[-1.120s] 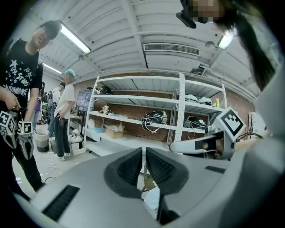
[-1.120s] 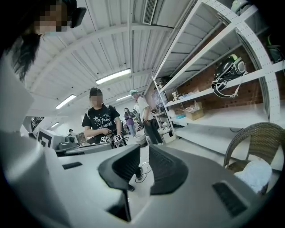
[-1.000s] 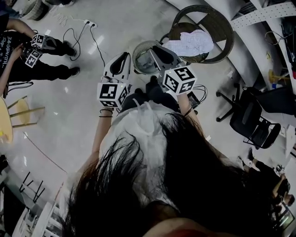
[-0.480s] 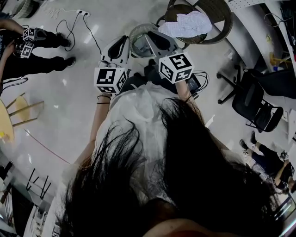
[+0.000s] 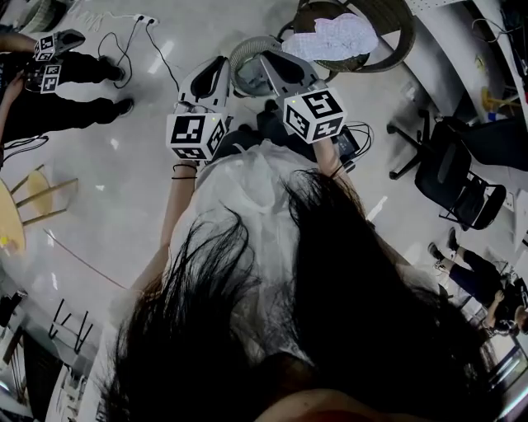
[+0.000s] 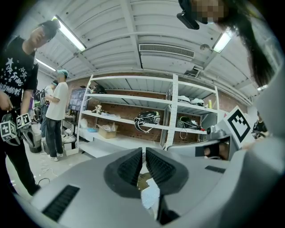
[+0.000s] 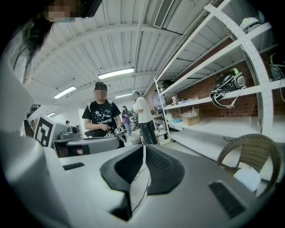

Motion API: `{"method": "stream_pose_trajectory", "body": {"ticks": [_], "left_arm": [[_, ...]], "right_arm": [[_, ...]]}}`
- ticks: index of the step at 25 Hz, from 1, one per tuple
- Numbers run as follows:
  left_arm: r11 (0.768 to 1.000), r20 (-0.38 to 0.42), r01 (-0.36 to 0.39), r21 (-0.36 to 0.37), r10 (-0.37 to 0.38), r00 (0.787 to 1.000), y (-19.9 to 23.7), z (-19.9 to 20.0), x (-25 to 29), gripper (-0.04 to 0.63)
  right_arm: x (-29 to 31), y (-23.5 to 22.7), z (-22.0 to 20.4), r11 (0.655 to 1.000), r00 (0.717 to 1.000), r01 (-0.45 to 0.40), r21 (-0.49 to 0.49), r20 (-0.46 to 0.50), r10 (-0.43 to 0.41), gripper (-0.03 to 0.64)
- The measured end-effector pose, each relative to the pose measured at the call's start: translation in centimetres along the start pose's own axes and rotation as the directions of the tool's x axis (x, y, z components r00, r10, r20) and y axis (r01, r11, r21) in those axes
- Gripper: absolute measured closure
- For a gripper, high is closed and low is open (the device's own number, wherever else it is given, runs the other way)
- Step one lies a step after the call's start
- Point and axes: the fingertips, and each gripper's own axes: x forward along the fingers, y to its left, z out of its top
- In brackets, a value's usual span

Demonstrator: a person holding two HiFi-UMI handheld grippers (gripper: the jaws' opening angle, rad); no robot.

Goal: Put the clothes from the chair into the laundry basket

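Office chair (image 5: 450,188): black, on wheels, at the right side of the head view.
Person in black (image 5: 58,103): standing at the upper left of the head view.
Floor (image 5: 107,181): pale and shiny.
Power strip (image 5: 142,18): white, at the top left of the head view, with black cables (image 5: 169,70) lying beside it.
Yellow stool (image 5: 10,216): at the left edge of the head view.
Shelves (image 6: 173,111): white metal, in the middle of the left gripper view, against a brick wall (image 6: 127,107).
Cardboard box (image 6: 108,130): on a low shelf, left of the middle.
Person in white shirt (image 6: 55,113): standing at the left, near the shelves.
Ceiling lights (image 6: 69,34): long bright tubes at the top.
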Motion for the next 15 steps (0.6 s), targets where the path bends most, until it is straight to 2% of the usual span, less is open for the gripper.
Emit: {"method": "stream_pose_trajectory", "body": {"ticks": [15], "left_arm": [[1.0, -0.007, 0.003, -0.005, -0.003, 1.0, -0.5, -0.41, 0.42, 0.558]], "right_arm": [[-0.2, -0.64, -0.6, 1.0, 1.0, 0.003, -0.009, -0.023, -0.003, 0.583]]}}
